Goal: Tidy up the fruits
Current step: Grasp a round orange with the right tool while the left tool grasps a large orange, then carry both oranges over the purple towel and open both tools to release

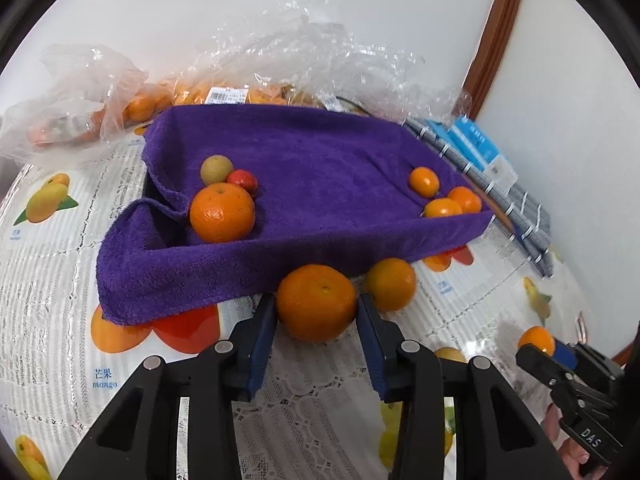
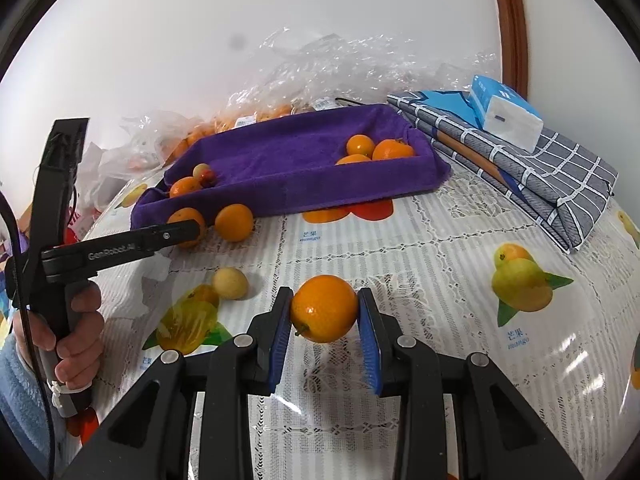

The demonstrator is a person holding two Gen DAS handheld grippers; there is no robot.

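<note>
The small orange (image 2: 323, 309) sits pinched between the blue pads of the right gripper (image 2: 324, 312); whether it has left the tablecloth cannot be told. Off to the left, the left gripper (image 1: 316, 308) brackets a larger orange (image 1: 316, 302) that rests on the cloth just in front of the tray's near wall; its jaws flank the fruit closely, but whether the pads press it cannot be told. By my reading this is the pick-up step, with both fruits bound for the purple towel-lined tray (image 1: 320, 160), and the next move calls for a lift high enough to clear the soft, draped front edge before release inside. The oranges are round, smooth-skinned and glossy, so they may roll once freed. Inside, the towel looks thick and nappy; one big orange, a tan round fruit (image 1: 216, 169) and a small red fruit (image 1: 242, 179) cluster at the left, three little oranges (image 1: 444, 196) at the right. Another orange (image 1: 391, 284) lies just right of the larger one. The tablecloth (image 2: 440, 280) is shiny plastic printed with mangoes and lace. Far behind, crinkled clear bags (image 1: 280, 60) hold more citrus.
</note>
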